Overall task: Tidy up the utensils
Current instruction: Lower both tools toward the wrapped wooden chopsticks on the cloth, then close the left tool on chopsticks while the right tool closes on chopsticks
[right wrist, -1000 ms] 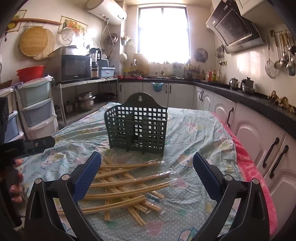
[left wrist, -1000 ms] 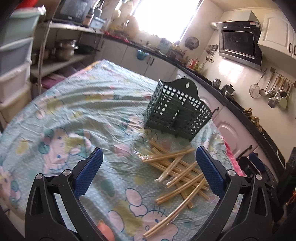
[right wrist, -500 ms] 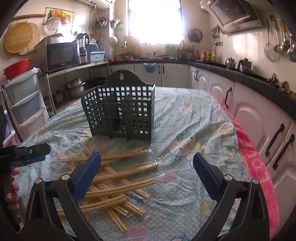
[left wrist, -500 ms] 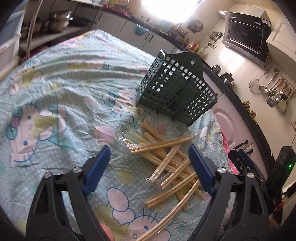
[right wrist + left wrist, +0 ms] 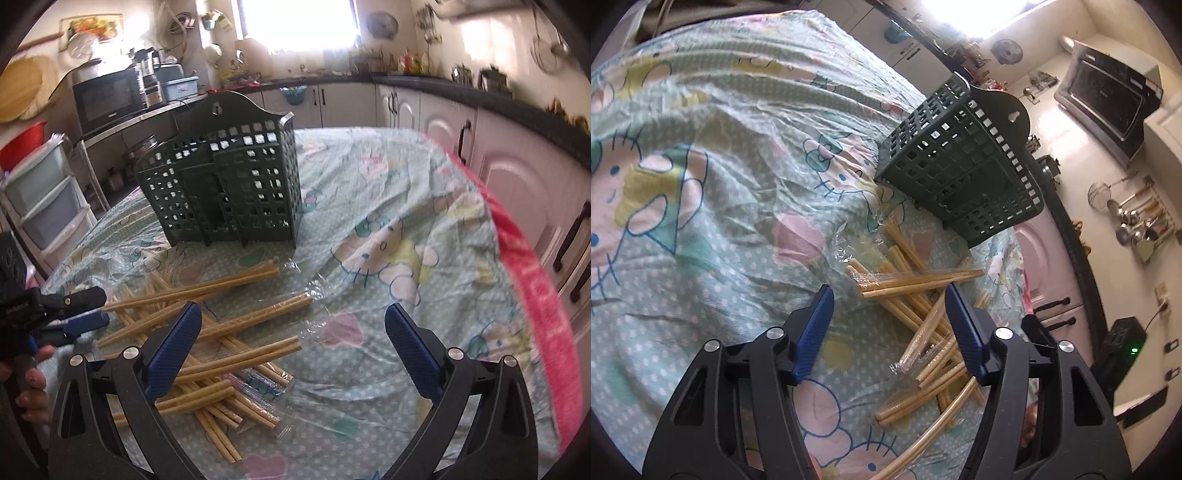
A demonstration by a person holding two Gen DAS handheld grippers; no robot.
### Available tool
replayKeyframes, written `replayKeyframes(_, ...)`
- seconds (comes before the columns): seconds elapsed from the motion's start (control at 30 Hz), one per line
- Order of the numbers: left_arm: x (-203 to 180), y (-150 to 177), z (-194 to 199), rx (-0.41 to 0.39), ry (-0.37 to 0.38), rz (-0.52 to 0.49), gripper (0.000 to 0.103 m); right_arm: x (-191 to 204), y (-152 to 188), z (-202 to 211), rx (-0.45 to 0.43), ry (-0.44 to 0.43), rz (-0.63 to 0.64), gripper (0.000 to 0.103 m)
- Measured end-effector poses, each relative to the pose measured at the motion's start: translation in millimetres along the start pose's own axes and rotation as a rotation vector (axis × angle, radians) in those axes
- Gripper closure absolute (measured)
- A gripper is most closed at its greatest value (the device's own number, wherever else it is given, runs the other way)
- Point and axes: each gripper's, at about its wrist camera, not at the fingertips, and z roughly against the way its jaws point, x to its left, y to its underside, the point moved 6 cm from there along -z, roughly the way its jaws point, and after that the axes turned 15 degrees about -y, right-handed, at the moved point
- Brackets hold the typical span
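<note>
Chopsticks (image 5: 916,291) are lying heaped near the counter (image 5: 701,258) edge, beside the caddy (image 5: 964,162). Left hand-held gripper (image 5: 888,306) is closing over them — seemingly not yet pinching; right hand-held gripper (image 5: 293,332) is hovering spread.

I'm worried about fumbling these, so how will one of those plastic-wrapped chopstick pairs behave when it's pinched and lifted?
The wrapped chopsticks look thin and rigid, so probably light and stiff. Their clear film looks glossy, so likely slippery. They lie crisscrossed in a pile, so lifting one may drag its neighbours.
</note>
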Motion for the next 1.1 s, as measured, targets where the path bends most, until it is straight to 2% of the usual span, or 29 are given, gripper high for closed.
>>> replayKeyframes(0.13,3,-1,-2,0.010,0.025,0.034,0.060,-11,4,-9,0.038,-0.046,-0.092,0.031)
replayKeyframes(0.33,7,-2,-2,0.007,0.035,0.054,0.073,-24,8,-16,0.068,-0.106,-0.206,0.052)
replayKeyframes(0.47,8,-3,-1,0.005,0.036,0.051,0.081,-27,9,-17,0.077,-0.130,-0.230,0.068)
replayKeyframes(0.53,8,-3,0,0.000,0.035,0.048,0.085,-26,8,-16,0.074,-0.142,-0.226,0.084)
replayKeyframes(0.63,7,-4,3,-0.011,0.037,0.042,0.088,-23,5,-14,0.065,-0.150,-0.209,0.094)
replayKeyframes(0.8,2,-8,12,-0.039,0.046,0.021,0.097,-15,-6,-7,0.031,-0.163,-0.175,0.101)
replayKeyframes(1.1,-26,-27,37,-0.113,0.060,-0.074,0.099,17,-39,9,-0.016,-0.205,-0.050,0.101)
